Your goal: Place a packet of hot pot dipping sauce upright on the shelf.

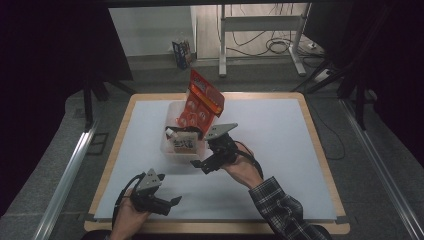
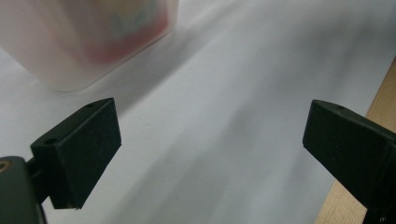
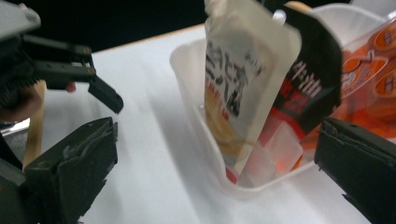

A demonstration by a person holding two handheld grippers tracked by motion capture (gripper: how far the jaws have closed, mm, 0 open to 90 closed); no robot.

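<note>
A translucent bin (image 1: pixel 172 145) sits on the tabletop (image 1: pixel 280 150) a little left of centre, toward the far half of the white sheet. Several packs stand in it. A white pouch (image 1: pixel 183 143) with dark print leans at the near end; in the right gripper view the pouch (image 3: pixel 243 88) stands upright against the near wall of the bin (image 3: pixel 196 116), tipped slightly. Behind it is a black pouch (image 3: pixel 310 79) with red at its foot. An orange pack (image 1: pixel 202 102) with round pictures rises well above the rim at the far right corner, tilted to the right; the same pack (image 3: pixel 373 70) shows at the right edge of the right gripper view.

The right gripper (image 1: pixel 202 163) hangs just beside the near right corner of the bin, apart from it, its fingers (image 1: pixel 196 163) pointing left across the sheet. In its own view the fingers (image 3: pixel 74 172) stand wide, nothing between them, the bin's near corner in the gap farther off. A hand (image 1: pixel 242 170) in a plaid sleeve (image 1: pixel 280 205) holds it.

The left gripper (image 1: pixel 172 204) rests near the tabletop's near edge, left of centre, well apart from the bin, with its fingers pointing right. Its fingers (image 2: pixel 84 149) are wide too, over bare white sheet, with the wooden edge (image 2: pixel 378 107) of the tabletop at the right of that view and the blurred bin (image 2: pixel 88 42) at its top left.
</note>
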